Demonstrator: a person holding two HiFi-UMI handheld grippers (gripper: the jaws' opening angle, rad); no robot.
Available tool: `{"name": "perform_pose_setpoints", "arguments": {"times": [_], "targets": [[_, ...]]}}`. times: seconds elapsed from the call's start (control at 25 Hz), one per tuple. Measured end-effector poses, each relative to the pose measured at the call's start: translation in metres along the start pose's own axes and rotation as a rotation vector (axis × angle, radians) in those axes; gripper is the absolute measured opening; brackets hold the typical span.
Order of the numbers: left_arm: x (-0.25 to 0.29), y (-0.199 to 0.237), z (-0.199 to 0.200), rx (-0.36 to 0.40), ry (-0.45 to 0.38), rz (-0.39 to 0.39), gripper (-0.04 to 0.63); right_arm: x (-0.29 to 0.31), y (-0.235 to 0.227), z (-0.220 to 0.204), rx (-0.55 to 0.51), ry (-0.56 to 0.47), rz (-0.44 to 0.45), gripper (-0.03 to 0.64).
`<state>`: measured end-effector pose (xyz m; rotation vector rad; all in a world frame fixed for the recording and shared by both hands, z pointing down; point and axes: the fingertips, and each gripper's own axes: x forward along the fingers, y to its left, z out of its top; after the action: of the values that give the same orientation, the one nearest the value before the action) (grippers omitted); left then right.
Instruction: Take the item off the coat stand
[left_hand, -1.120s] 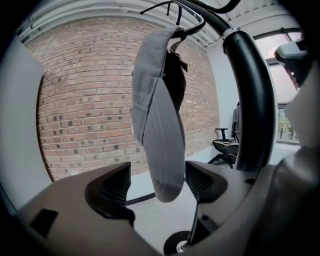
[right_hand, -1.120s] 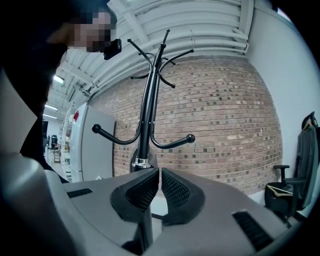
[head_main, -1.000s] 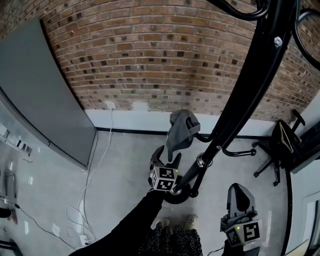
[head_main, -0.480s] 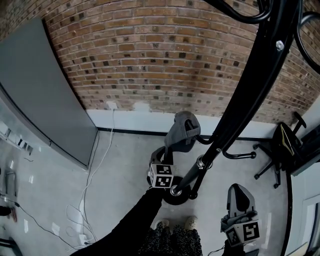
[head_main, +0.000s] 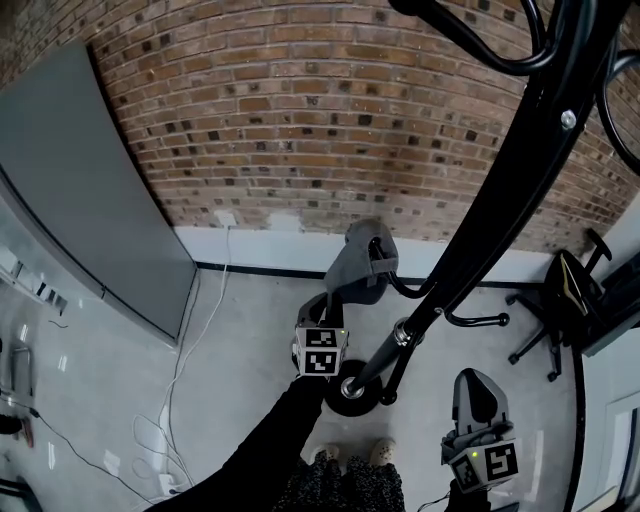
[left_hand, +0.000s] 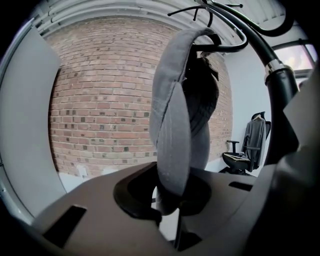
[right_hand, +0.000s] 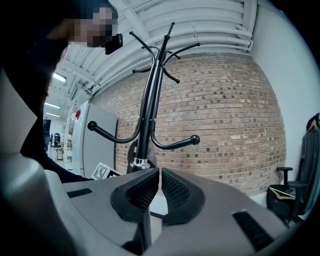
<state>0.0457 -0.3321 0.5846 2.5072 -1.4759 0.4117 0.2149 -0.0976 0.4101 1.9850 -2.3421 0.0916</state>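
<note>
Just closed on cloth: left gripper (left_hand: 169, 200), jaws pinching the bottom edge of the cap (left_hand: 176, 120). Rises from the jaws toward 12 o'clock, long axis upright, top looped over a hook (left_hand: 222, 47) at 1 o'clock on the stand (head_main: 500, 200). Likely calls for a lift up and away from the stand. Waits well apart at 5 o'clock in the head view, jaws together, empty: right gripper (head_main: 478, 405).

Your grey cap (left_hand: 180, 125) hangs folded and upright from a lower hook of the black stand (head_main: 525, 170), its bottom edge pinched in your left gripper (left_hand: 170, 202).
</note>
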Motion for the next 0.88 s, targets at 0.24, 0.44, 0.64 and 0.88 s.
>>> {"name": "perform_pose_setpoints", "arguments": {"times": [0.24, 0.44, 0.64, 0.88], "targets": [[0.000, -0.002, 0.017, 0.008, -0.034, -0.003, 0.043, -0.005, -0.007, 0.002, -0.002, -0.025, -0.015, 0.011], [0.004, 0.001, 0.026, 0.001, -0.047, -0.015, 0.043, -0.005, -0.007, 0.000, 0.001, -0.002, -0.026, 0.011], [0.006, 0.007, 0.041, 0.010, -0.061, -0.022, 0.043, 0.001, -0.004, 0.004, -0.001, -0.015, -0.030, 0.011], [0.009, -0.001, 0.059, 0.054, -0.064, -0.032, 0.043, -0.001, -0.004, 0.008, -0.006, -0.026, -0.029, 0.011]]}}
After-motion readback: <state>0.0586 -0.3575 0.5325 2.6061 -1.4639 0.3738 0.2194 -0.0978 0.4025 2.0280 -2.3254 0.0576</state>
